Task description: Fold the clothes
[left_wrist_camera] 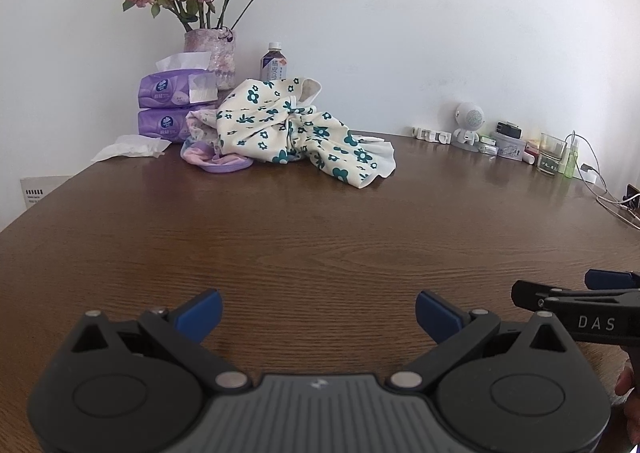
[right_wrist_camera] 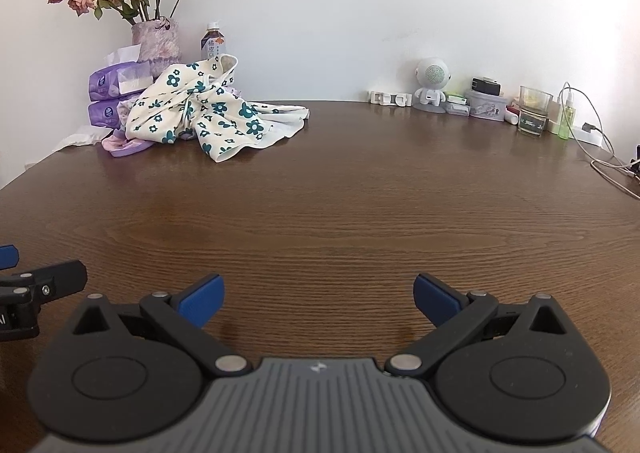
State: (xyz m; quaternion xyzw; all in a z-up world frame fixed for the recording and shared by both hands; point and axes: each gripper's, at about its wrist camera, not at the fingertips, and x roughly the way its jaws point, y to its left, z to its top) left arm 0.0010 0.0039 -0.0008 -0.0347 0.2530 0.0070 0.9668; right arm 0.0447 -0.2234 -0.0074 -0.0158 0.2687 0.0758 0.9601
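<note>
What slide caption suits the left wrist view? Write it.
Open left gripper hovers over the wooden table, facing a crumpled floral garment near the far wall.

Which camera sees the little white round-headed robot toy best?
The right wrist view: the white round-headed robot toy stands nearer the picture's middle and looks bigger, its grille face clear. In the left wrist view the same toy is smaller and sits farther toward the right edge.

This looks like a home. A brown wood-grain tabletop [right_wrist_camera: 340,193] against a white wall carries a mottled purple vase of dried pink roses [left_wrist_camera: 210,53], stacked purple tissue packs [left_wrist_camera: 170,105] and a small white robot-shaped speaker [right_wrist_camera: 430,85].
</note>
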